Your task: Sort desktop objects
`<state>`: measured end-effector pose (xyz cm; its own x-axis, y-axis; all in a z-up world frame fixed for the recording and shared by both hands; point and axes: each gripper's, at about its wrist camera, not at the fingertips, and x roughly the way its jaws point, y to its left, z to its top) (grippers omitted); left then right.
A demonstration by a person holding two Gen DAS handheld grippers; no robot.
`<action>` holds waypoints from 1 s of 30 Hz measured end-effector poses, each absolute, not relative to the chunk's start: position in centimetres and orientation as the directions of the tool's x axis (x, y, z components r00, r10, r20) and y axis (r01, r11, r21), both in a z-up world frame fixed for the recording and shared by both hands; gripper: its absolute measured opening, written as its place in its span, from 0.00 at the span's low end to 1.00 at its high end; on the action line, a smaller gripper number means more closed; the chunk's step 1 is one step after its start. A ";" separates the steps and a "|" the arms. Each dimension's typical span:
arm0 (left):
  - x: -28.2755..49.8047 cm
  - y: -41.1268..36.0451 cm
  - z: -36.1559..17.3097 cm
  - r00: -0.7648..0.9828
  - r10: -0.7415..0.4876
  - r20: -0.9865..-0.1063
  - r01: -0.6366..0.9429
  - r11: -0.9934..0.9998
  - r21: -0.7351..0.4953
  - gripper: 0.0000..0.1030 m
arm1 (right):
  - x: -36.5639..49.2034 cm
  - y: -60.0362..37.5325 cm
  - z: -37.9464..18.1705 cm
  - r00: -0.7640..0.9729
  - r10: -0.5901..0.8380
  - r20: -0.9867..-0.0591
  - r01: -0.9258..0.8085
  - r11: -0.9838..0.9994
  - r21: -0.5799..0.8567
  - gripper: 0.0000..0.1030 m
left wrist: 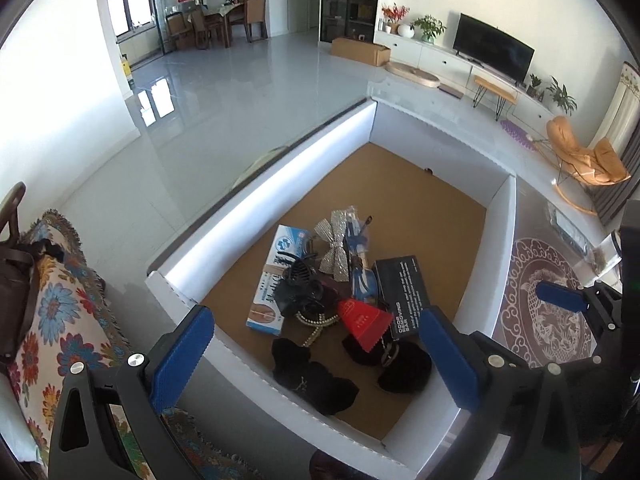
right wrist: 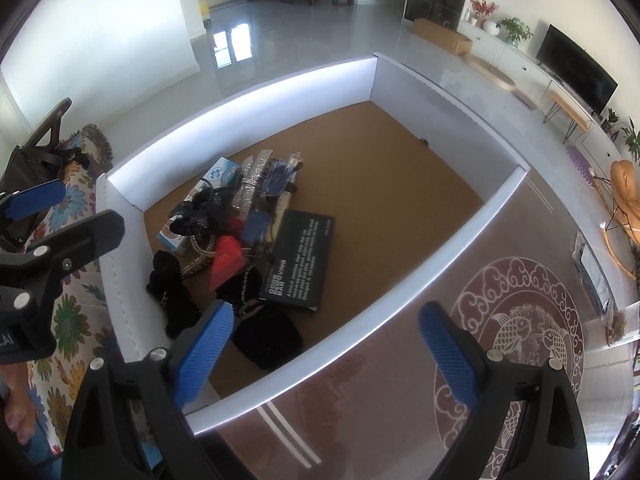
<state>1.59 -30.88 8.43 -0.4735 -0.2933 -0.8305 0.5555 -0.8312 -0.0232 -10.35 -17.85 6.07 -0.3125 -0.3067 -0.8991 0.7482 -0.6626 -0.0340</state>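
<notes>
A white box (left wrist: 256, 196) with a brown floor holds a pile. In the pile are a black "odor removing bar" carton (left wrist: 404, 292), a red triangular piece (left wrist: 364, 320), a silver sequin bow (left wrist: 334, 244), a blue-and-white packet (left wrist: 276, 264), a black hair claw (left wrist: 298, 288) and black fabric pieces (left wrist: 312, 380). My left gripper (left wrist: 316, 360) hovers open over the box's near wall, holding nothing. My right gripper (right wrist: 326, 356) is open above the box's near-right wall (right wrist: 360, 320), also holding nothing. The carton (right wrist: 300, 256) and the red piece (right wrist: 226, 260) lie beyond it.
The box stands on a glossy table with a round fish pattern (right wrist: 520, 336). A sofa with a flowered cloth (left wrist: 60, 312) and a brown bag (left wrist: 16, 292) lie to the left. A clear plastic packet (right wrist: 592, 264) sits at the table's right edge.
</notes>
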 end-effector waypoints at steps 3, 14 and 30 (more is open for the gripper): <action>2.1 -31.1 9.0 -0.490 -0.343 -0.802 0.572 -0.820 0.001 1.00 | -10.0 -18.1 6.7 -0.344 -0.314 -0.885 0.742 -0.669 -0.050 0.92; 3.0 -32.2 8.2 -0.490 -0.411 -0.769 0.613 -0.790 0.031 1.00 | -10.0 -18.3 8.0 -0.371 -0.346 -0.862 0.724 -0.689 -0.035 0.92; 4.0 -31.4 8.6 -0.486 -0.426 -0.763 0.597 -0.799 0.066 1.00 | -9.5 -18.3 7.7 -0.394 -0.372 -0.840 0.726 -0.687 -0.036 0.92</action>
